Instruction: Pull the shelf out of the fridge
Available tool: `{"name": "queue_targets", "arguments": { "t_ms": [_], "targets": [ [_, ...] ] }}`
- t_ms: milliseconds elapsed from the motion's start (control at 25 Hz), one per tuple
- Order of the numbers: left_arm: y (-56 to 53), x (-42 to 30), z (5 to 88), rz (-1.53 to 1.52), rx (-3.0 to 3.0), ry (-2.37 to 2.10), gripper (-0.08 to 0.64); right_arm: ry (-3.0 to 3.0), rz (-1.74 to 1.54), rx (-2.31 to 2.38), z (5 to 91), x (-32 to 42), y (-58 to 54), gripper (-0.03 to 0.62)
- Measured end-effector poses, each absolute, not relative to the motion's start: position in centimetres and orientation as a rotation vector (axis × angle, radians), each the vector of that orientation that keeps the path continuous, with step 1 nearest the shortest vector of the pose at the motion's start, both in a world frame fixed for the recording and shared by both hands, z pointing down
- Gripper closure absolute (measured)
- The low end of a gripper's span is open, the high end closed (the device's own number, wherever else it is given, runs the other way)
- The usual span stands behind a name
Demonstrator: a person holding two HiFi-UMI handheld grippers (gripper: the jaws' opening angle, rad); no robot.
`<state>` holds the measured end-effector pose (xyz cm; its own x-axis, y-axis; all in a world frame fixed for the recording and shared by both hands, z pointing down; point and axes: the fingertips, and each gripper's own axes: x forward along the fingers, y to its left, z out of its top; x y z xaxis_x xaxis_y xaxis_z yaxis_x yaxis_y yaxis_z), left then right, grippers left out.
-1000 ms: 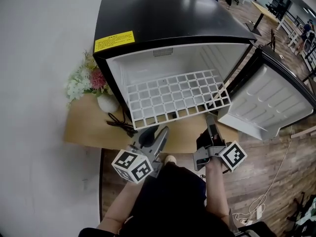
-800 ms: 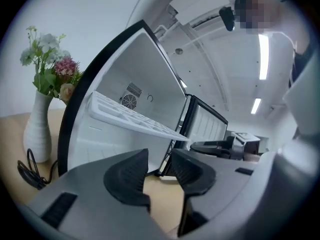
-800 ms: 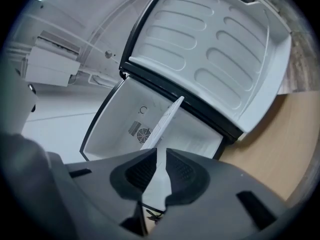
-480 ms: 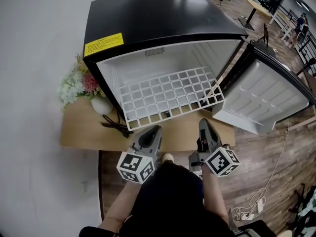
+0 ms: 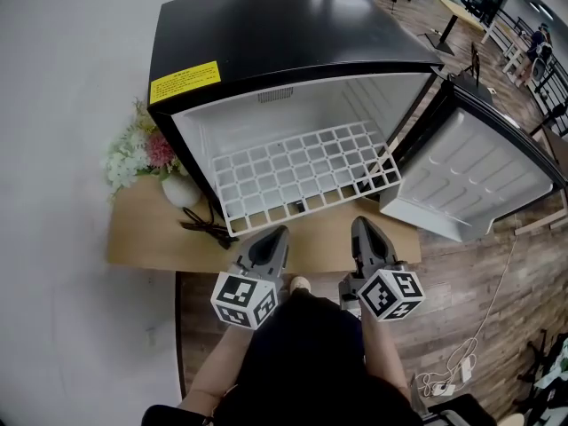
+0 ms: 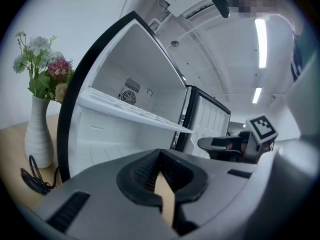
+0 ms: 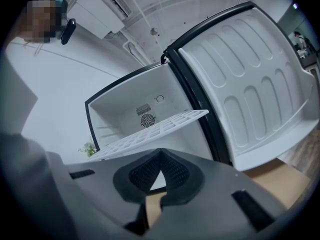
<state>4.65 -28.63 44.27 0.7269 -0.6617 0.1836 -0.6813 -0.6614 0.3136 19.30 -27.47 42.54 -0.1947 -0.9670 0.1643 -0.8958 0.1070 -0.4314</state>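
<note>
The black fridge (image 5: 284,34) stands open on the wooden bench (image 5: 151,229), its door (image 5: 479,176) swung wide to the right. The white grid shelf (image 5: 302,171) sits inside the cavity with its near edge about at the mouth of the opening. From above, both claws hang side by side just near of that edge, apart from it. The left claw (image 5: 277,233) points at the shelf's left half and the right claw (image 5: 362,224) at its right half. The head view cannot show how the jaws stand. Each gripper view does: both claws have just been closing and are now pressed together, with nothing caught between them and only bench wood showing in the notch behind the pads. The gripper views also look into the back wall, where a small round fan grille (image 7: 147,120) shows above the shelf, something the downward view misses. The left gripper view takes in the other claw's marker cube (image 6: 262,128) off to the right. Only the head view shows the yellow label (image 5: 185,81) on the fridge's top. It also shows the black cable (image 5: 209,229) coiled on the bench by the white vase of flowers (image 5: 146,149), to the left of the fridge.
</note>
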Motion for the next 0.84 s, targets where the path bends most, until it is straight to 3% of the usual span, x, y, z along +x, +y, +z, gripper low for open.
{"name": "queue_targets", "arguments": {
  "t_ms": [840],
  "targets": [
    [-28.1,4.4,44.4,0.084,2.568,-1.068,0.555,2.250,-0.672,-1.838,42.2,18.0,-27.6,0.601]
  ]
}}
